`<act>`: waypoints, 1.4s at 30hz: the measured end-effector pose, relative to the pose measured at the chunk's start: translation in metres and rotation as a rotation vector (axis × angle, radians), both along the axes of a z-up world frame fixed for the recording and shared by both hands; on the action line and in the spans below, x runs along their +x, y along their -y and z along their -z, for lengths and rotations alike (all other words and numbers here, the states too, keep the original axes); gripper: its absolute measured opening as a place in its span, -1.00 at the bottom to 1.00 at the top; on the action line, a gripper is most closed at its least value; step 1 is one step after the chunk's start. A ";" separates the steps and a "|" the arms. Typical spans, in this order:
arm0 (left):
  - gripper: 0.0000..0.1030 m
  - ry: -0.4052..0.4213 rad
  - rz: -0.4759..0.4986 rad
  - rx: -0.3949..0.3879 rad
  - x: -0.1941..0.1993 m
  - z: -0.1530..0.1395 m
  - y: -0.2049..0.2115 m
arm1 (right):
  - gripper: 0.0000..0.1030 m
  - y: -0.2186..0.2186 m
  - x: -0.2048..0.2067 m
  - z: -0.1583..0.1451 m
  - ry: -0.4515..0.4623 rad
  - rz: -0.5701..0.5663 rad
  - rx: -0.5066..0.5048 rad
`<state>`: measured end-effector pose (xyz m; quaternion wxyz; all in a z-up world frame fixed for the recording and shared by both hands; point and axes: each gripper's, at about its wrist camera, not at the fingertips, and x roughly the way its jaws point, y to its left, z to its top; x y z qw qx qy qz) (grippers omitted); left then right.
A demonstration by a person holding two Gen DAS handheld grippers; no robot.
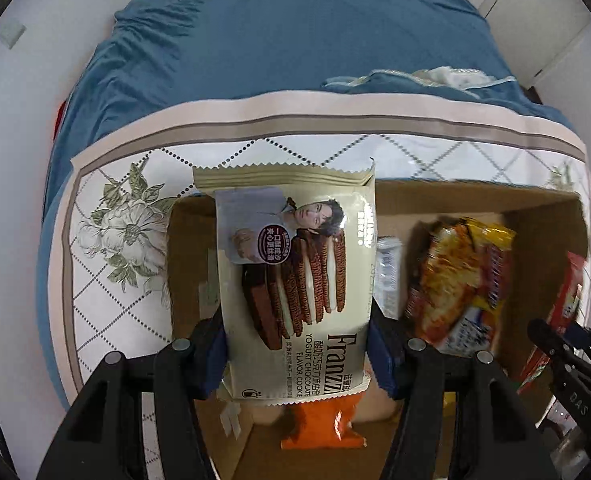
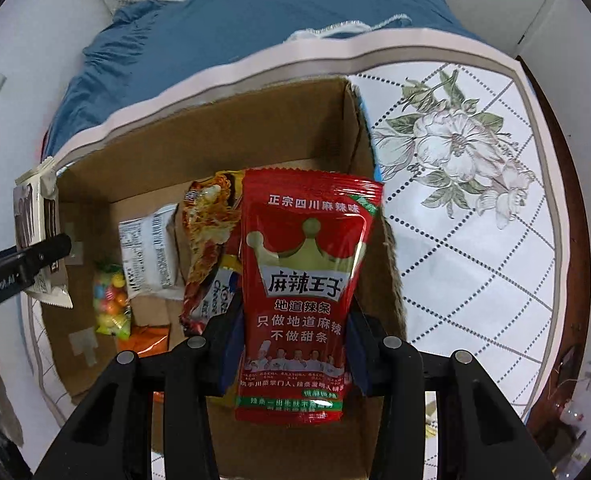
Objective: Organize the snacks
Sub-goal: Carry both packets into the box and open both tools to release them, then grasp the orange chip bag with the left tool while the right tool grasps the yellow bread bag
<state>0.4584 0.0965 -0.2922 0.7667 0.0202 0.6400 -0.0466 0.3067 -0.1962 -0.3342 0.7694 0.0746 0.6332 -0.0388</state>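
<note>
My left gripper [image 1: 297, 354] is shut on a beige Franzzi cookie packet [image 1: 295, 280] and holds it above the left part of an open cardboard box [image 1: 475, 196]. My right gripper [image 2: 293, 354] is shut on a red spicy-strip pouch [image 2: 303, 292] and holds it over the right part of the same box [image 2: 215, 136]. The right gripper also shows at the right edge of the left wrist view [image 1: 567, 356], and the left gripper at the left edge of the right wrist view [image 2: 35, 260]. Inside the box lie a noodle packet [image 2: 209, 240], a white packet [image 2: 147, 252], a candy bag [image 2: 111, 304] and an orange packet [image 1: 323, 424].
The box stands on a floral tablecloth [image 2: 475, 200] over a table. Behind it is a bed with a blue cover [image 1: 295, 40]. White cabinets [image 1: 555, 20] stand at the far right.
</note>
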 end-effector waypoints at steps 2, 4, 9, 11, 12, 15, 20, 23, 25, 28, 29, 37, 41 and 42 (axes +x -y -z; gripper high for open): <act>0.12 -0.031 -0.001 -0.003 0.007 0.011 -0.001 | -0.06 -0.001 0.005 0.011 -0.010 -0.001 -0.008; 0.14 -0.054 -0.017 -0.021 0.011 0.017 -0.002 | 0.05 0.001 0.009 0.019 -0.024 0.011 -0.019; 0.60 -0.040 -0.047 -0.047 0.015 0.022 -0.009 | 0.53 -0.001 0.011 0.029 -0.047 0.019 0.011; 0.61 -0.031 -0.049 -0.050 0.014 0.020 -0.010 | 0.67 -0.009 0.010 0.030 -0.040 0.008 0.007; 0.63 -0.025 -0.049 -0.055 0.013 0.019 -0.011 | 0.73 -0.011 0.009 0.030 -0.037 0.008 0.007; 0.84 0.000 -0.043 -0.066 0.006 0.011 -0.011 | 0.76 -0.014 0.005 0.028 -0.027 0.010 0.004; 0.97 0.045 -0.029 -0.067 -0.011 -0.006 -0.007 | 0.83 -0.018 -0.007 0.019 0.016 0.006 0.015; 0.97 0.075 -0.016 -0.079 -0.030 -0.018 -0.002 | 0.92 -0.022 -0.015 0.009 0.044 -0.012 -0.004; 0.97 0.097 -0.011 -0.085 -0.044 -0.027 0.002 | 0.92 -0.027 -0.022 0.001 0.068 -0.033 -0.033; 0.97 0.132 -0.009 -0.073 -0.063 -0.041 0.008 | 0.93 -0.032 -0.037 -0.012 0.100 -0.051 -0.036; 0.97 0.141 -0.009 -0.068 -0.068 -0.044 0.010 | 0.93 -0.032 -0.042 -0.015 0.105 -0.053 -0.035; 0.97 0.244 -0.013 -0.056 -0.124 -0.088 0.010 | 0.93 -0.036 -0.096 -0.059 0.193 -0.065 -0.039; 0.97 0.289 -0.017 -0.068 -0.155 -0.109 0.009 | 0.93 -0.037 -0.117 -0.072 0.221 -0.060 -0.025; 0.97 0.302 -0.019 -0.069 -0.163 -0.114 0.009 | 0.93 -0.039 -0.131 -0.079 0.237 -0.056 -0.016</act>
